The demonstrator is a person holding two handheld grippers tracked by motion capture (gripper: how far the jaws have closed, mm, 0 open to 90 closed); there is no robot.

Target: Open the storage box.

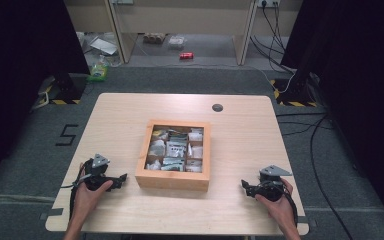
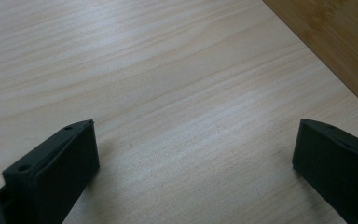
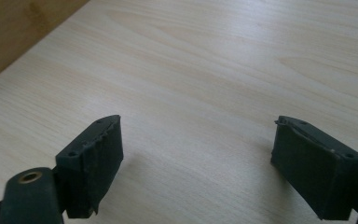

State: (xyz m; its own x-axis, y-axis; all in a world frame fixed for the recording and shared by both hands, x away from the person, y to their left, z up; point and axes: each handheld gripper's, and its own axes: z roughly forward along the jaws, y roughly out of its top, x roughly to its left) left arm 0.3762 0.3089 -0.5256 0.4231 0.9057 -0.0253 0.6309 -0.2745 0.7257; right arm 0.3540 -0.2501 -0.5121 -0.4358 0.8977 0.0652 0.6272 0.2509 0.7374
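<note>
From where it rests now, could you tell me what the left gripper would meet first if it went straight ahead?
Most likely the wooden box: the left gripper points right across bare table toward the box's left wall, whose side shows in its own view. Its fingers stand open, holding nothing.

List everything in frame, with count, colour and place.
table: 1, light wood, centre
box: 1, wooden, divided, mid-table
packets: several, white and grey, in the box's compartments
grommet: 1, grey, far edge of table
can: 1, red, on floor beyond table
cables: several, black, on floor at right
left gripper: 1, black, jaws open, on table left of box
right gripper: 1, black, jaws open, on table right of box
hands: 2, one on each gripper
</note>
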